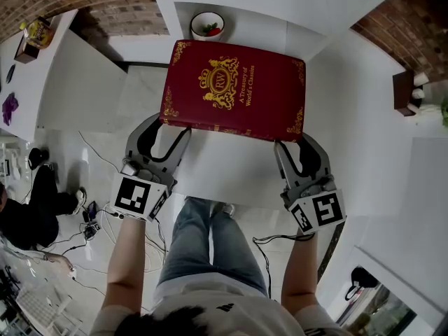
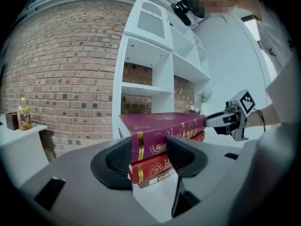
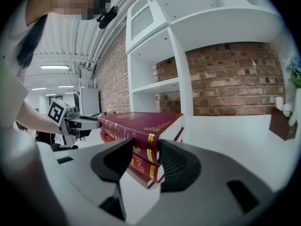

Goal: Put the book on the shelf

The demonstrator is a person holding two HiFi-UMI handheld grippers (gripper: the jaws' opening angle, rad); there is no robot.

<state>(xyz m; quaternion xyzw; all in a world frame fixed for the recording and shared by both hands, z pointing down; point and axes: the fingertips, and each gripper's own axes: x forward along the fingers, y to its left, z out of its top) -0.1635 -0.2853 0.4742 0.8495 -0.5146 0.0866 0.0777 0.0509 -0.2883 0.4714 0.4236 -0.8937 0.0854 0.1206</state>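
A dark red hardcover book with gold ornament lies flat on top of a stack, over a brighter red book, on a white shelf ledge. My left gripper is at the book's near left corner and my right gripper at its near right corner. In the left gripper view the spine corner stands between the wide-spread jaws of the left gripper; I see no pad pressing it. The right gripper frames the other corner the same way. Both are open.
A white shelf unit rises behind the stack against a brick wall. A bowl with red contents sits beyond the book. A brown box stands at the right, a bottle on a side table at the left. A person and cables are on the floor.
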